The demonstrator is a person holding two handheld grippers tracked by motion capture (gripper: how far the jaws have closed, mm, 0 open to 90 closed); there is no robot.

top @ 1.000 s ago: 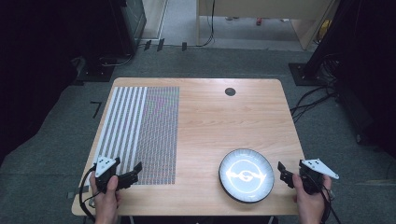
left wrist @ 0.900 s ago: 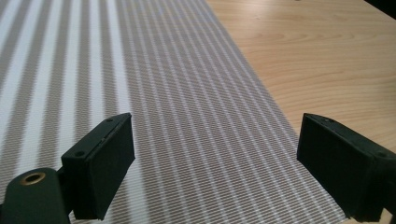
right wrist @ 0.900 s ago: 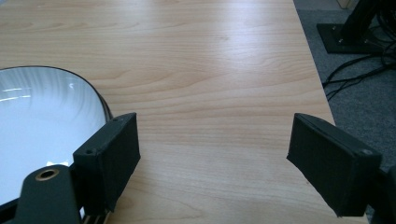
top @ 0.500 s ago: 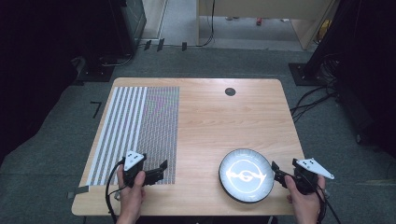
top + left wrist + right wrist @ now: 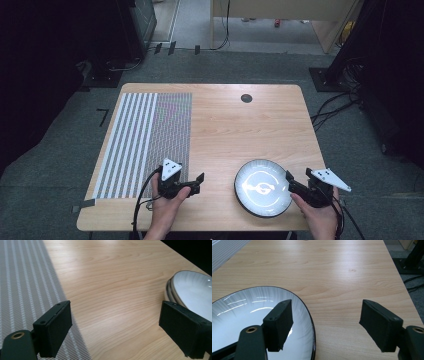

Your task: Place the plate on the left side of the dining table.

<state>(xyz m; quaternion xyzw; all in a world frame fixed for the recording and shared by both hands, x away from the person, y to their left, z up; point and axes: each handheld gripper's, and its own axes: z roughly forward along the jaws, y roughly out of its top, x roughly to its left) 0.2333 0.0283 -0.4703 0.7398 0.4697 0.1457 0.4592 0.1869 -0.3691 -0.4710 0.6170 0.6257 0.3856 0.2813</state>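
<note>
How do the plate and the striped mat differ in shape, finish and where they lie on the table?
The plate is round with a dark rim; the striped mat is a long rectangle. The plate is glossy and throws back light; the mat is dull woven grey and white. The plate sits near the right gripper, whose jaws straddle its rim without pressing; the mat runs along the left side, the left gripper by its near corner. Both lie flat on the wooden table.

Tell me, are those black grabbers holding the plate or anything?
No, nothing is held. The right gripper straddles the plate's rim with jaws open, just closing a little. The left gripper is open over bare table.
</note>
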